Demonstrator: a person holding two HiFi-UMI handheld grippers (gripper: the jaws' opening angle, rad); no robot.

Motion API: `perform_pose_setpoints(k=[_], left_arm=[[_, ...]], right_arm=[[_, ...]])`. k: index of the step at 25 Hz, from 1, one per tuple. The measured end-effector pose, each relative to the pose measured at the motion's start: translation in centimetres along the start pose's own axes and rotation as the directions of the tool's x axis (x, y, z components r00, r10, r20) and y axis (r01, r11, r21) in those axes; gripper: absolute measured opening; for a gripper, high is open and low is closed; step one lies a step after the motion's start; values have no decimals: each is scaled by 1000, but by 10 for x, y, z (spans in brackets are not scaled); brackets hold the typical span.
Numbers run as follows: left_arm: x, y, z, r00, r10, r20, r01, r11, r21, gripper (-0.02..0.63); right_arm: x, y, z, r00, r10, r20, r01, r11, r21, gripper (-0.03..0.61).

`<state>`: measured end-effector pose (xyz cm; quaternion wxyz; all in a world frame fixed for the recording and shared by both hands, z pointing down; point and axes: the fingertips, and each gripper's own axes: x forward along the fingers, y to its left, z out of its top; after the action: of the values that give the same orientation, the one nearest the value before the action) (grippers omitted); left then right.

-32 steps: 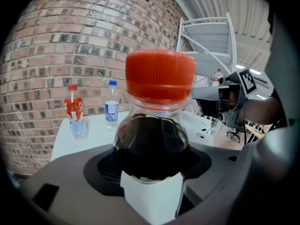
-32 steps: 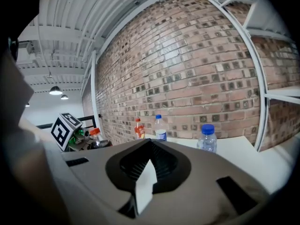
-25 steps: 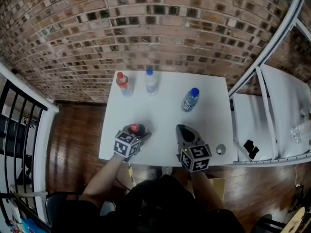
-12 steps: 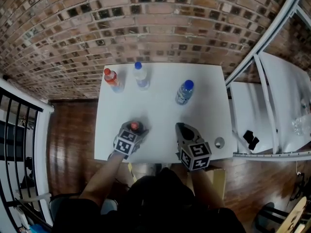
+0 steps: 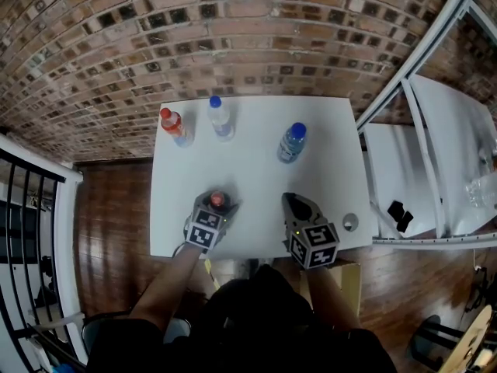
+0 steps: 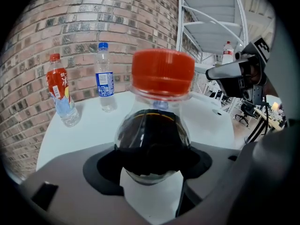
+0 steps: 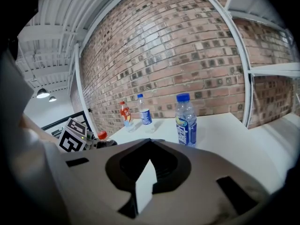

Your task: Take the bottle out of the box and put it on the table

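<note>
Your left gripper (image 5: 217,208) has its jaws pinching the dark, red-capped bottle (image 6: 153,135) by the shoulder, upright over the near edge of the bench (image 5: 256,185), probably so it lands on its base. I cannot tell whether the base touches yet. Your right gripper (image 5: 295,206) waits just beside it, jaws pressed together and empty. The three other bottles (image 5: 220,116) stand well apart at the back, leaving room. Since a second ago, the grip and those bottles are unchanged.
</note>
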<state>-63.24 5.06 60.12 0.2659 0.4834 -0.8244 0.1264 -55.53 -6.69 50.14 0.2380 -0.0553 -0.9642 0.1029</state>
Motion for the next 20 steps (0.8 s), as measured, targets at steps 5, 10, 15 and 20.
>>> perform_pose_setpoints(k=[5, 10, 15, 20], left_arm=[[3, 1, -9, 999, -31, -21, 30, 998, -54, 435], [-8, 7, -4, 999, -29, 20, 30, 997, -68, 449], [-27, 4, 6, 997, -63, 47, 68, 991, -116, 436], [-45, 0, 25, 991, -114, 71, 120, 989, -88, 430]], right_arm=[[-7, 9, 0, 1000, -2, 5, 2, 1000, -7, 5], [-19, 14, 4, 999, -18, 27, 18, 1000, -25, 5], [-34, 21, 10, 998, -42, 48, 43, 999, -23, 5], [-42, 30, 18, 994, -55, 90, 57, 998, -24, 5]])
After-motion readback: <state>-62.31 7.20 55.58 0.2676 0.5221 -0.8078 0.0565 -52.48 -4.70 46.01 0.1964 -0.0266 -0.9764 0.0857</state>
